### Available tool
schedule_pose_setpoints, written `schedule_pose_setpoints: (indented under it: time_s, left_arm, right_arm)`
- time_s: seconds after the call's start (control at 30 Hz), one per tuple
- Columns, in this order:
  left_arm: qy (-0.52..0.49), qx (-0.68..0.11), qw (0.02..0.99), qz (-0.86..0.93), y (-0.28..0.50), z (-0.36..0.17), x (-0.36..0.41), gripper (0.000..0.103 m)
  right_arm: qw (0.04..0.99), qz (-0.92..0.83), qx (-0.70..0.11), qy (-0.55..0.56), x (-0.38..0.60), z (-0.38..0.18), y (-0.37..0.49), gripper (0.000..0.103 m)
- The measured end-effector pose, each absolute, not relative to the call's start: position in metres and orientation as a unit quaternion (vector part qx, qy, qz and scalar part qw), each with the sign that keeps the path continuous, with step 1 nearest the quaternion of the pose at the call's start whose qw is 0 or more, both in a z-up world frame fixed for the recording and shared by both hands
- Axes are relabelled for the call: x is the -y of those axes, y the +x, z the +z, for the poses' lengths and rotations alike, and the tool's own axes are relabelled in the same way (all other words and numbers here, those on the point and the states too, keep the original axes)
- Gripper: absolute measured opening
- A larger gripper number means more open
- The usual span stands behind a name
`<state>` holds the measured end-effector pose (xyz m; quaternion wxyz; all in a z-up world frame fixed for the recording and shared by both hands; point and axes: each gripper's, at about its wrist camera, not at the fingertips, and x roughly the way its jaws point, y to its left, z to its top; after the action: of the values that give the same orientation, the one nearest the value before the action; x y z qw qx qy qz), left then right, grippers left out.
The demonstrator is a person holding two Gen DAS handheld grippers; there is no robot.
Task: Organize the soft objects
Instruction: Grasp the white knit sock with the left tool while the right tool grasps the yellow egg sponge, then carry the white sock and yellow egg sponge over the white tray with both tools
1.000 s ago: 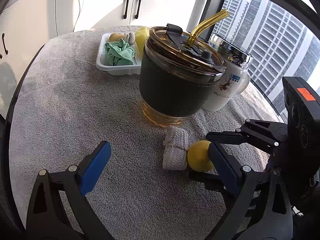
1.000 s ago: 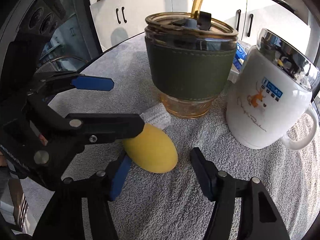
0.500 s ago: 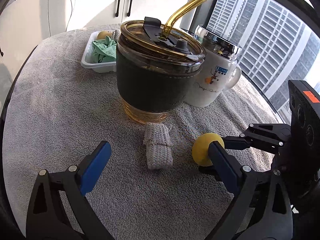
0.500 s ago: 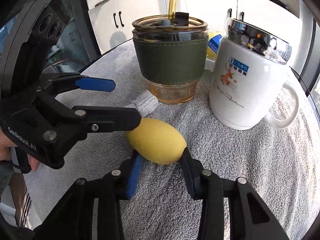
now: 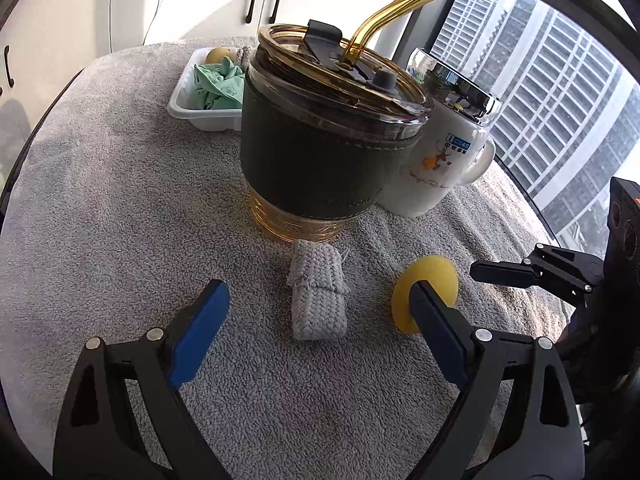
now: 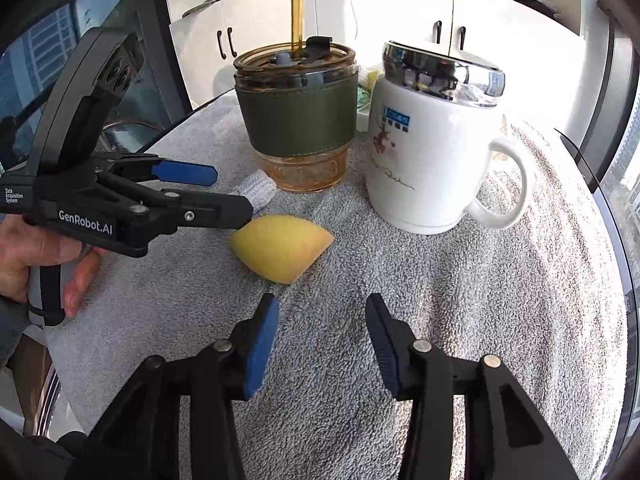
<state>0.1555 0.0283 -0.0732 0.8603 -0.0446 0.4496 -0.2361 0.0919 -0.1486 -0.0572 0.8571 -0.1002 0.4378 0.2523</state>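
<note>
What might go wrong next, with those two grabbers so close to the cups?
The tall tumbler and the white mug stand between the loose items and the white tray; a carried item could knock one over. The yellow sponge lies free ahead of the open right gripper, whose jaws have just been opening, and it might roll. The left gripper straddles the woven cloth, crowding the right.

So on the towel (image 5: 100, 208) the tumbler (image 5: 320, 152) sits in the middle, mug (image 5: 440, 168) touching its right side, tray (image 5: 192, 110) behind it. Woven pad (image 5: 316, 292) lies just in front of the tumbler, sponge (image 5: 428, 284) to the pad's right.
</note>
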Motion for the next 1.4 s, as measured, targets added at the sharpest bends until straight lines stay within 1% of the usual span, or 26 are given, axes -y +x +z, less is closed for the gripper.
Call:
schedule_pose_setpoints:
  time_s: [0.1, 0.47, 0.6, 0.7, 0.83, 0.87, 0.9, 0.93, 0.97, 1.0, 1.03, 1.1, 1.37, 1.4]
  left_arm:
    - [-0.037, -0.450, 0.860, -0.237, 0.156, -0.073, -0.027, 0.091]
    - [-0.041, -0.450, 0.856, -0.250, 0.152, -0.073, -0.035, 0.091]
    - [-0.039, -0.454, 0.855, -0.248, 0.152, -0.075, -0.034, 0.091]
    - [-0.033, -0.459, 0.853, -0.246, 0.153, -0.076, -0.027, 0.091]
    - [-0.010, -0.466, 0.853, -0.235, 0.158, -0.078, -0.014, 0.090]
    - [0.000, -0.465, 0.856, -0.225, 0.158, -0.078, -0.011, 0.088]
    - [0.006, -0.463, 0.859, -0.216, 0.159, -0.078, -0.010, 0.076]
    - [0.012, -0.462, 0.863, -0.207, 0.160, -0.077, -0.008, 0.071]
    - [0.017, -0.460, 0.866, -0.197, 0.161, -0.076, -0.009, 0.051]
    - [0.020, -0.459, 0.869, -0.184, 0.162, -0.075, -0.010, 0.034]
    - [0.016, -0.460, 0.868, -0.187, 0.162, -0.075, -0.011, 0.031]
    - [0.026, -0.463, 0.867, -0.184, 0.162, -0.075, -0.009, 0.027]
    - [0.036, -0.456, 0.873, -0.172, 0.149, -0.072, -0.003, 0.026]
    - [0.036, -0.455, 0.873, -0.173, 0.146, -0.070, -0.004, 0.026]
  right_arm:
    - [0.856, 0.265, -0.433, -0.093, 0.137, -0.055, 0.101, 0.064]
    - [0.839, 0.296, -0.448, -0.084, 0.099, -0.071, 0.126, 0.065]
    - [0.840, 0.297, -0.446, -0.091, 0.095, -0.075, 0.126, 0.056]
    - [0.841, 0.294, -0.445, -0.091, 0.105, -0.072, 0.119, 0.053]
    - [0.844, 0.275, -0.453, -0.086, 0.123, -0.071, 0.114, 0.053]
    - [0.846, 0.269, -0.453, -0.086, 0.128, -0.070, 0.112, 0.053]
    - [0.848, 0.261, -0.452, -0.088, 0.133, -0.069, 0.110, 0.053]
    - [0.851, 0.255, -0.451, -0.088, 0.136, -0.068, 0.109, 0.053]
    - [0.853, 0.251, -0.450, -0.085, 0.139, -0.067, 0.108, 0.053]
    - [0.854, 0.248, -0.449, -0.082, 0.142, -0.066, 0.108, 0.053]
    - [0.856, 0.247, -0.448, -0.079, 0.144, -0.065, 0.107, 0.053]
    - [0.858, 0.245, -0.445, -0.076, 0.147, -0.063, 0.106, 0.053]
    - [0.865, 0.243, -0.434, -0.074, 0.158, -0.054, 0.096, 0.053]
    - [0.865, 0.241, -0.433, -0.073, 0.171, -0.048, 0.093, 0.053]
